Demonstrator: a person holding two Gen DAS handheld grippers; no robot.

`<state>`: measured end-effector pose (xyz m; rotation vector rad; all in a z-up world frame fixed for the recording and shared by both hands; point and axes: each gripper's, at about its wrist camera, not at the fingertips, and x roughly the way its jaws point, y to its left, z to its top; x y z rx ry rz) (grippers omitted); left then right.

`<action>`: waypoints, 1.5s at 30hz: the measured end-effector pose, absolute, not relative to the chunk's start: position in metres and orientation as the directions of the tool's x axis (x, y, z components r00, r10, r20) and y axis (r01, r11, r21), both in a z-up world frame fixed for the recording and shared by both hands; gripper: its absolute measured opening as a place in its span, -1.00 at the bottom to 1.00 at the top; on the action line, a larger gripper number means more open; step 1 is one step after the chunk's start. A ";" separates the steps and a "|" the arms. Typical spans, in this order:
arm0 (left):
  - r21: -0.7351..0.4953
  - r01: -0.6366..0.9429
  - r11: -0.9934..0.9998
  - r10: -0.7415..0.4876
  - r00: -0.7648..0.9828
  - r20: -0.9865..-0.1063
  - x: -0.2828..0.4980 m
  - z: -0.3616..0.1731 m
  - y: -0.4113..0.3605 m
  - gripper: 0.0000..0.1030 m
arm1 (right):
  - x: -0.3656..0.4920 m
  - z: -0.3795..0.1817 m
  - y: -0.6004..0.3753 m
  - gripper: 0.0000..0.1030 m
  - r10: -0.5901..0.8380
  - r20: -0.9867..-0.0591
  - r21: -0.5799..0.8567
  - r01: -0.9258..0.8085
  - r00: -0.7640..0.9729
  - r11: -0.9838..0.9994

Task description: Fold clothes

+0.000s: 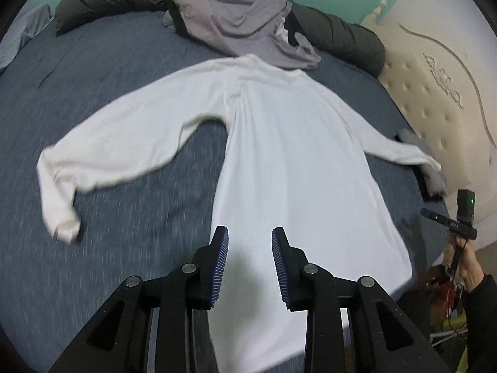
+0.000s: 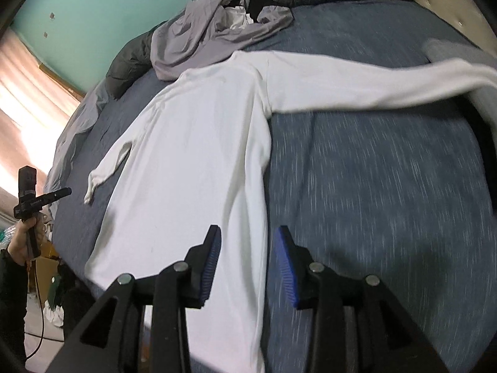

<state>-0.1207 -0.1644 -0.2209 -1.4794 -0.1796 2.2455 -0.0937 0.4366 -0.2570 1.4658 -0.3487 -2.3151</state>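
White long-sleeved shirts (image 1: pixel 298 155): one is seen spread flat, with two sleeves counted.
Grey garments (image 1: pixel 236 21): one heap is counted at 12 o'clock.
Dark pillows (image 1: pixel 338 37): one is counted.
Grippers: two are counted, left gripper (image 1: pixel 250 236) and right gripper (image 2: pixel 248 236).

White shirt (image 1: pixel 289 143) is soft matt knit cloth on the bed's (image 1: pixel 130 205) flecked blue woven cover. Beyond the shirt's collar, a smooth grey garment (image 1: pixel 236 21); headboard (image 1: pixel 435 99) tufted, faintly glossy. Gripper pads (image 1: pixel 221 267) ribbed blue rubber.

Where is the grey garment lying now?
The grey garment lies crumpled at the far side of the bed, just beyond the white shirt's collar, against the dark duvet.
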 end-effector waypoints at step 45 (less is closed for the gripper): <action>-0.587 -0.065 -0.807 0.578 -0.295 -0.761 -0.316 -0.360 -0.129 -0.23 | -0.296 -0.368 0.433 -0.21 -0.593 -0.686 0.668 -0.041 -0.421 -0.743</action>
